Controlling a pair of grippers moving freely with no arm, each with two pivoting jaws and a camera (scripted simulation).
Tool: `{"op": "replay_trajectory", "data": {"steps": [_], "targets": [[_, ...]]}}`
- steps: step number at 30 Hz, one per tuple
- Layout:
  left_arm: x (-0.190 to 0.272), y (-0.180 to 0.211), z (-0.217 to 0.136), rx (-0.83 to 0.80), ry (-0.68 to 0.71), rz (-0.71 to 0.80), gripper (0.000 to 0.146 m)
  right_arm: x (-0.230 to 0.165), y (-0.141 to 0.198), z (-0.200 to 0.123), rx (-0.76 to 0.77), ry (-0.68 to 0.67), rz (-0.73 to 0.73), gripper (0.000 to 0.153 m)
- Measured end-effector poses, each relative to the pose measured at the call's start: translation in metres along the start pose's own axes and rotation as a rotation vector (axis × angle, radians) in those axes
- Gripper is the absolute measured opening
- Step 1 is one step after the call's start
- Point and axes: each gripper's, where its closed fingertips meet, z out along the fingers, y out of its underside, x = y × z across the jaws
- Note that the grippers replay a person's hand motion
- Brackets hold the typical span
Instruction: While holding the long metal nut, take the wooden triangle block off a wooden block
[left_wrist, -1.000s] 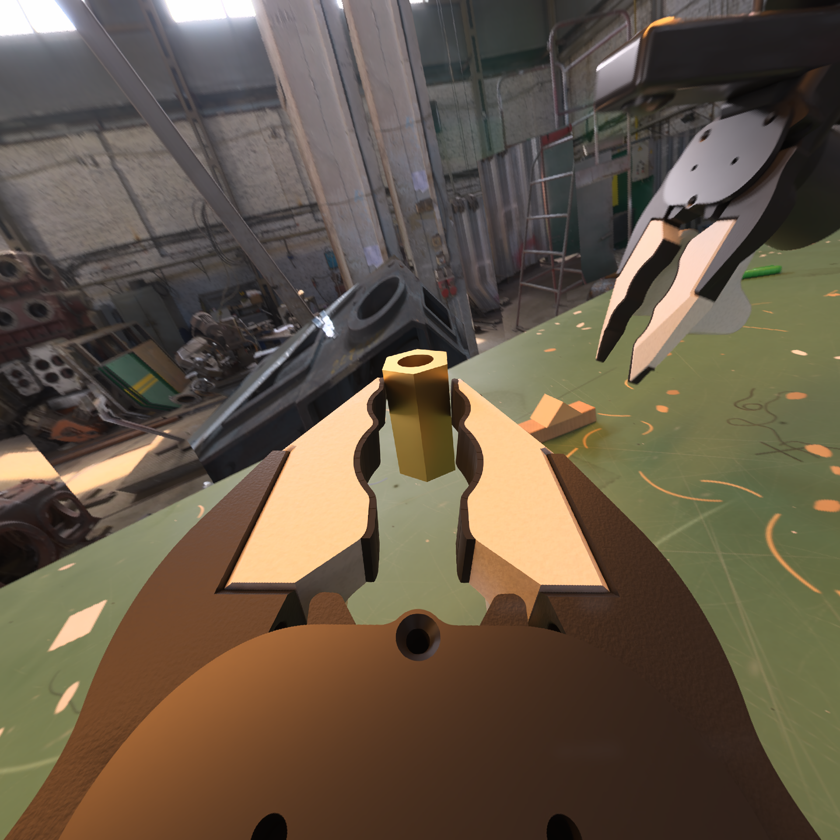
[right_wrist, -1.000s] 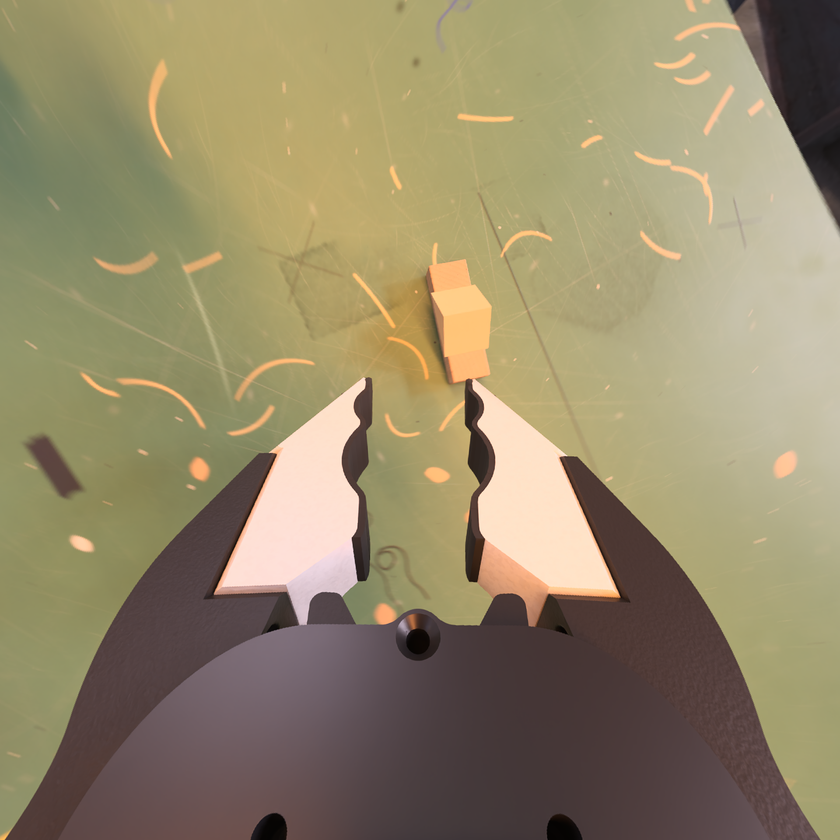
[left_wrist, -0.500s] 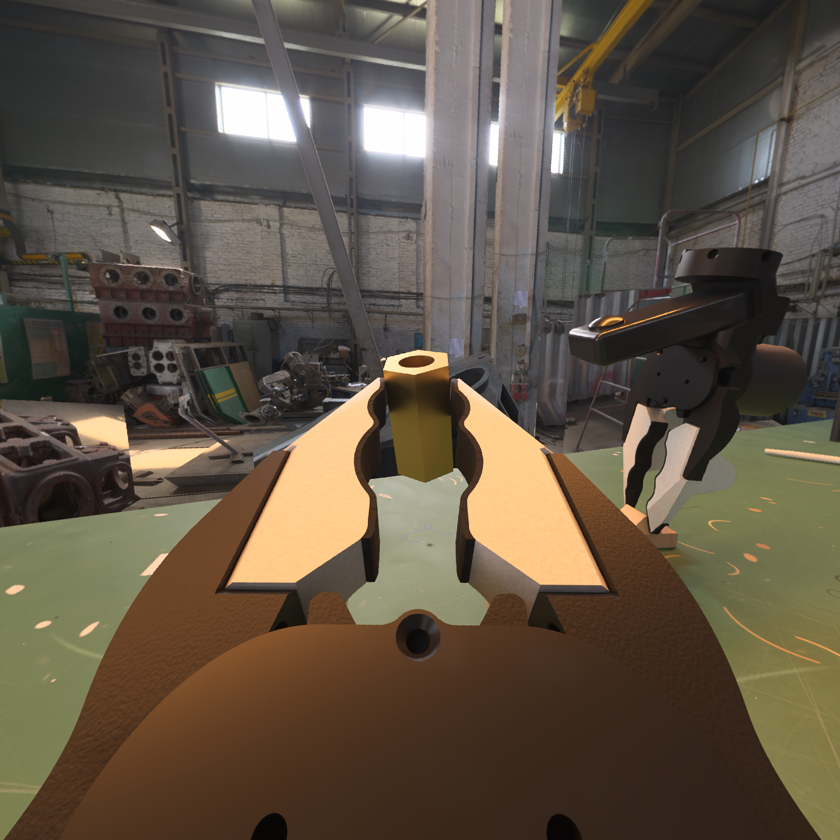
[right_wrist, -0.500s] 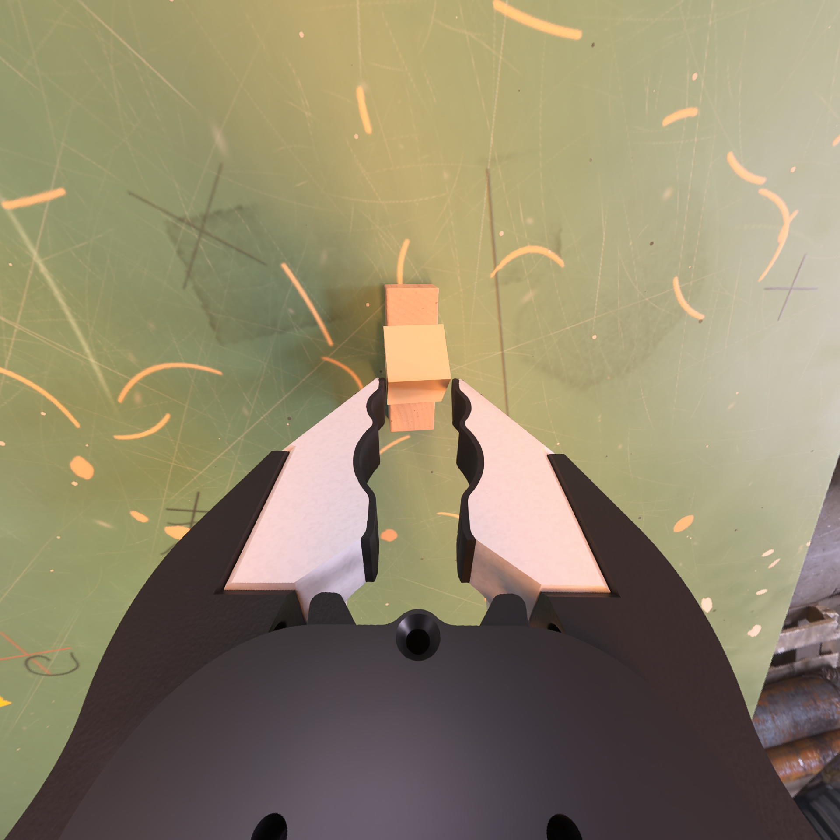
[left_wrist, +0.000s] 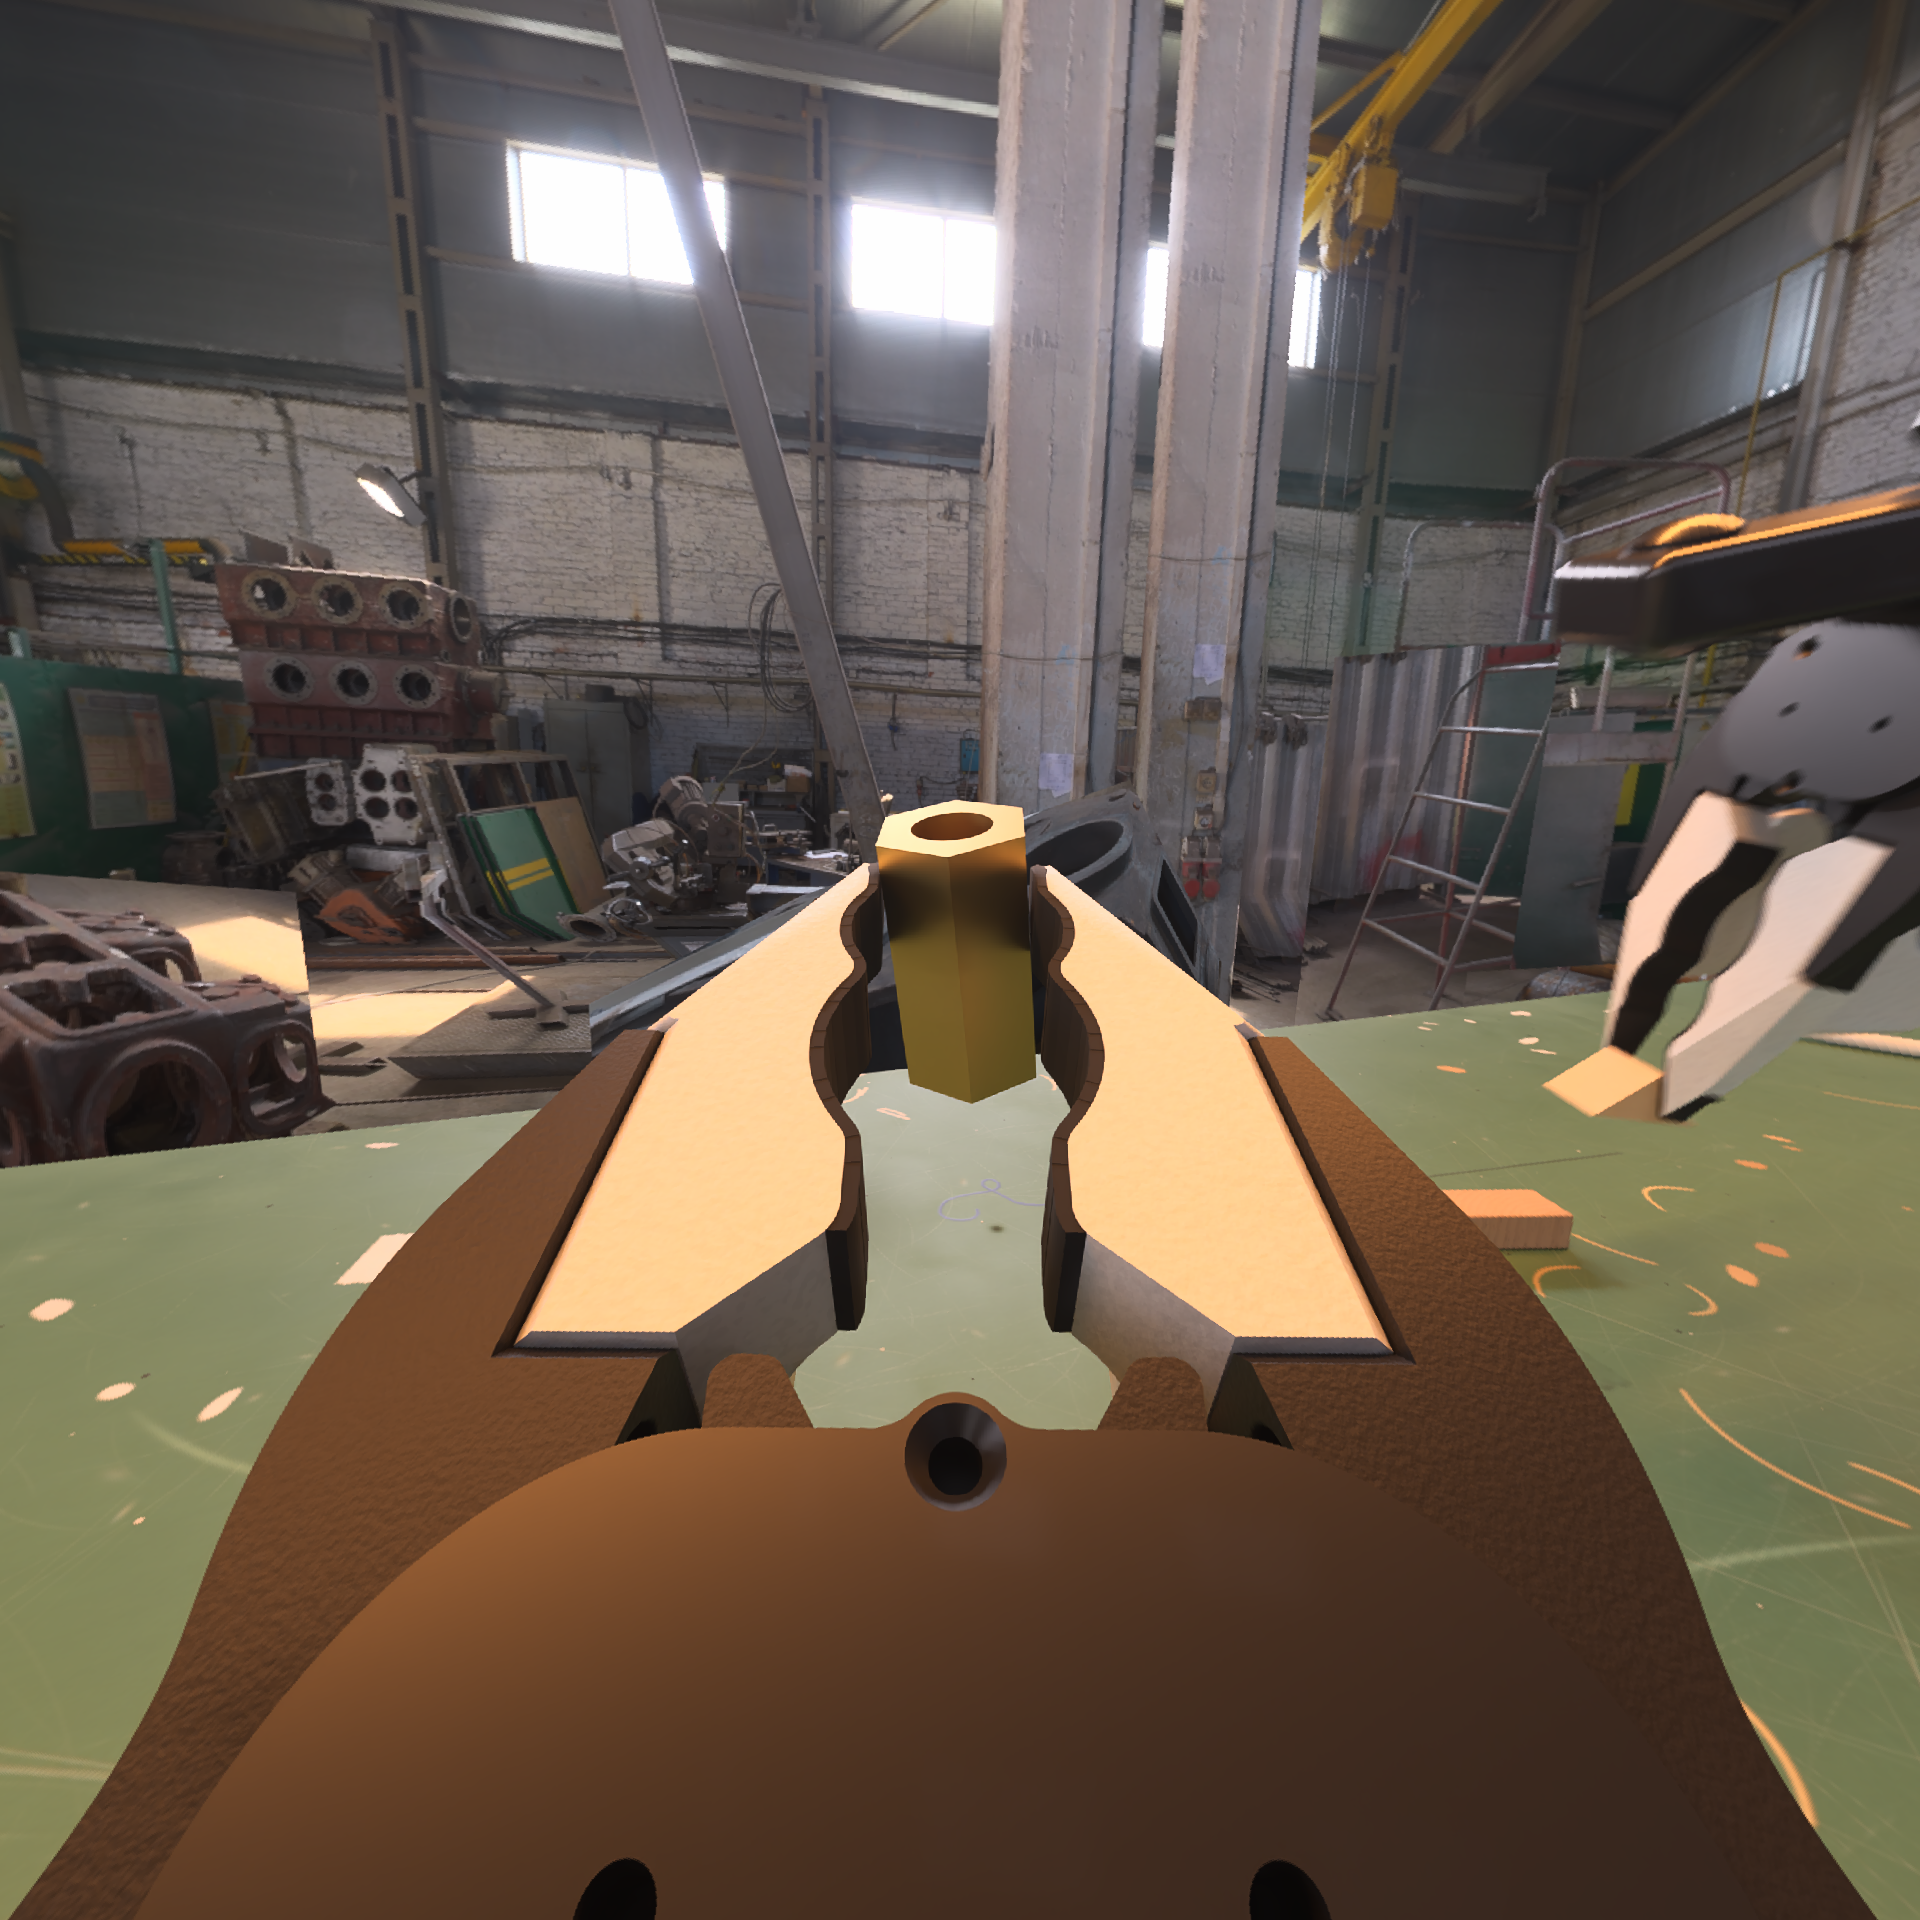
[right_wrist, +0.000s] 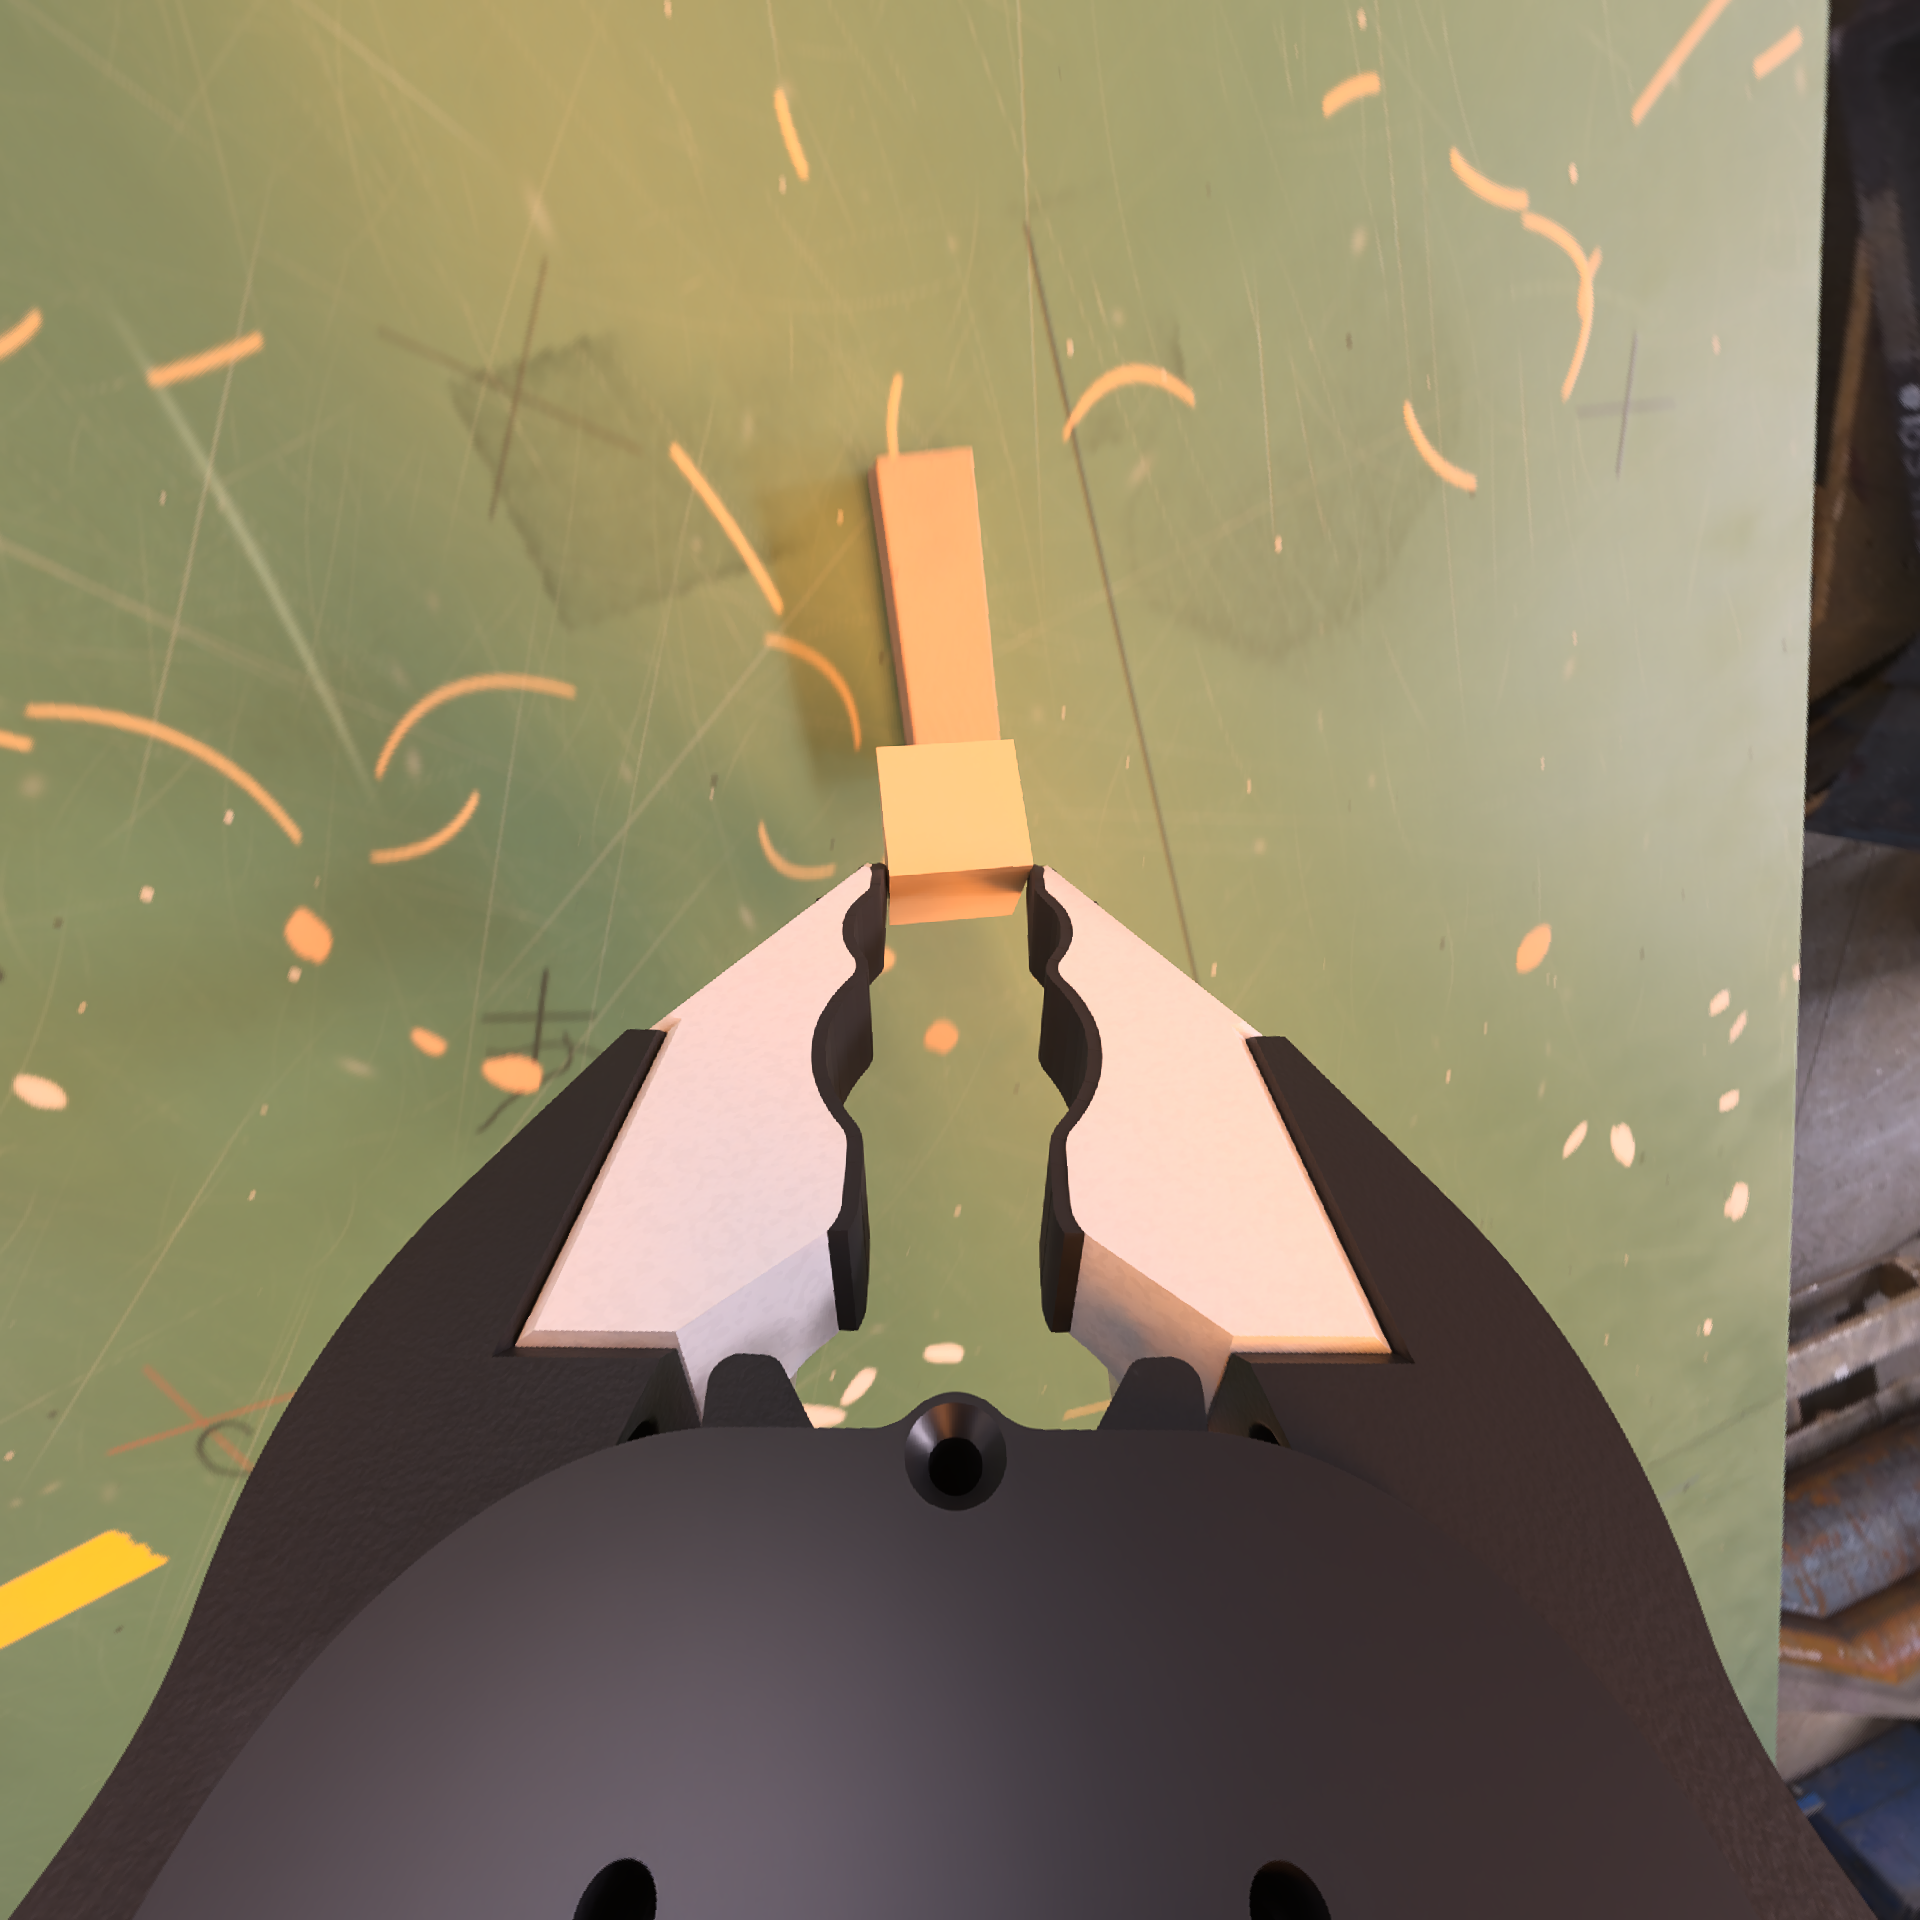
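Gold nut (left_wrist: 961, 961), pale wooden blocks (right_wrist: 935, 592), scratched green table (right_wrist: 312, 312)

A green table (right_wrist: 312, 312) is seen, its surface heavily scratched and marked with dark crosses, dull stains and many orange curls and flecks (flat marks, as far as can be told). One long, flat wooden block (right_wrist: 935, 603) is laid directly on it, near the right edge. A yellow strip (right_wrist: 73, 1901) is seen at the lower left.
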Motion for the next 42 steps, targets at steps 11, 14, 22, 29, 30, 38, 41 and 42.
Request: {"op": "replay_trajectory", "data": {"steps": [11, 14, 22, 29, 30, 38, 41, 42], "targets": [[0.005, 0.001, 0.0, -0.004, 0.02, 0.008, 0.028, -0.075, 0.108, -0.031, -0.166, -0.103, 0.178, 0.027], [0.005, 0.001, 0.0, -0.006, 0.023, 0.004, 0.028, -0.09, 0.12, -0.026, -0.182, -0.117, 0.205, 0.027], [0.009, 0.002, 0.0, -0.019, 0.042, -0.006, 0.028, -0.101, 0.131, -0.022, -0.27, -0.13, 0.451, 0.027], [0.009, 0.004, 0.001, -0.025, 0.044, -0.009, 0.028, -0.104, 0.144, -0.021, -0.332, -0.09, 0.47, 0.027], [0.009, 0.004, 0.001, -0.026, 0.045, -0.008, 0.028, -0.105, 0.146, -0.019, -0.34, -0.087, 0.466, 0.027], [0.012, 0.004, 0.001, -0.029, 0.057, -0.004, 0.028, -0.111, 0.147, -0.015, -0.337, -0.088, 0.477, 0.027], [0.012, 0.005, 0.001, -0.03, 0.059, -0.004, 0.028, -0.107, 0.149, -0.023, -0.324, -0.072, 0.484, 0.027], [0.012, 0.005, 0.001, -0.03, 0.059, -0.005, 0.028, -0.103, 0.151, -0.028, -0.313, -0.058, 0.497, 0.027]]}}
